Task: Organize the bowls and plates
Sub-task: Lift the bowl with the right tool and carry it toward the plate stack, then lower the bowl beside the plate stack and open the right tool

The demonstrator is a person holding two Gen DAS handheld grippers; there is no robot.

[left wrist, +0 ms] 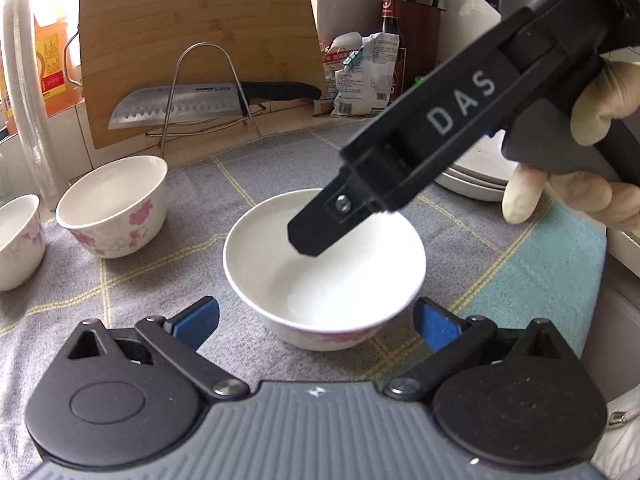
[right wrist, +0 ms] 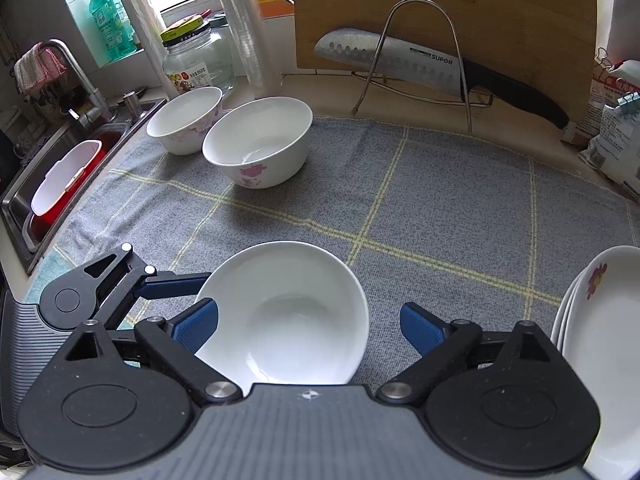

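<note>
Over the grey cloth [right wrist: 440, 184], my left gripper [left wrist: 316, 322] sits spread apart before the white bowl [left wrist: 324, 256]; my right gripper [right wrist: 310, 326] spread apart above it, gripping nothing.

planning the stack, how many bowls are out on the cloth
3: one bowl between both grippers' open jaws, two flowered bowls together near the sink. Others may sit outside view.

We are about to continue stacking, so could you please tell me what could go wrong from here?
1. Both grippers, left and right, are open around the same near bowl and could collide.
2. The knife rests in a wire rack at the cloth's far edge; a wide swing might knock it.
3. The plates sit close beside the right gripper and might get bumped.
</note>
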